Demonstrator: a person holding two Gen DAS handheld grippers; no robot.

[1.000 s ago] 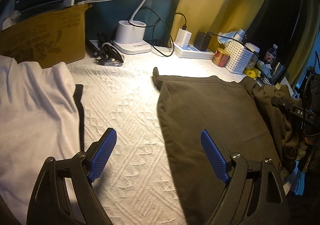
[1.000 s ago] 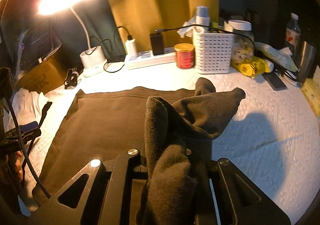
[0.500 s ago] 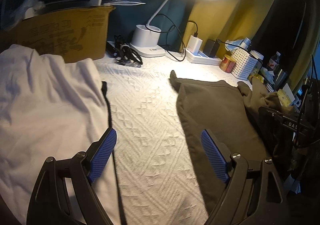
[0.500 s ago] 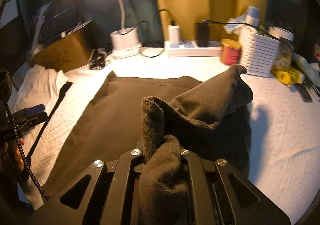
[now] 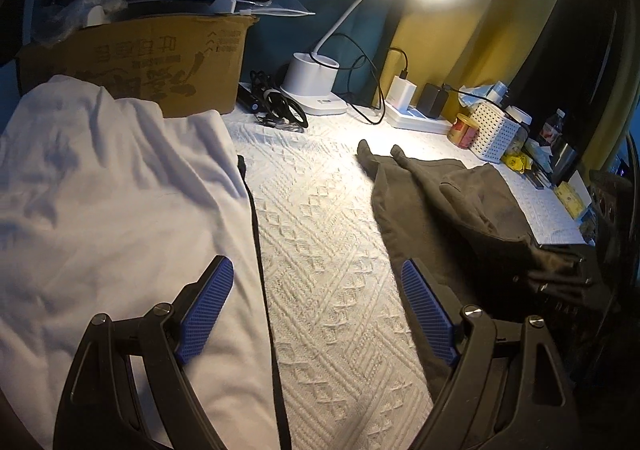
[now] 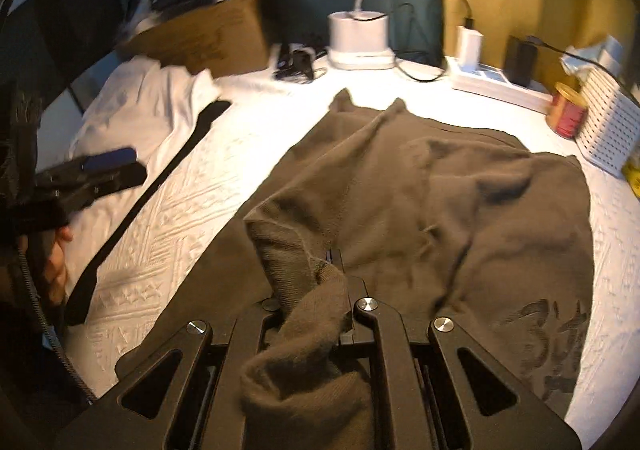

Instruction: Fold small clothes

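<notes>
A dark olive-brown garment [image 6: 420, 190] lies on the white textured cover [image 6: 192, 206], folded over onto itself, with a dark print near its right hem. My right gripper [image 6: 320, 282] is shut on a bunched edge of this garment, low over its near side. The garment also shows in the left wrist view [image 5: 452, 210]. My left gripper [image 5: 316, 310] is open and empty, held above the bare cover between the brown garment and a white garment [image 5: 108, 210]. The left gripper also shows in the right wrist view [image 6: 100, 170].
A cardboard box [image 5: 160, 62] stands at the back left. A white lamp base [image 5: 312, 86], cables, a power strip [image 5: 416, 118], a red tin [image 5: 464, 130] and a white perforated basket [image 5: 496, 134] line the back. A black strap [image 6: 148, 202] lies beside the white garment.
My right gripper has carried the garment's edge over to the left and down, folding the garment onto itself. My left gripper has drawn away left, towards the white garment.
</notes>
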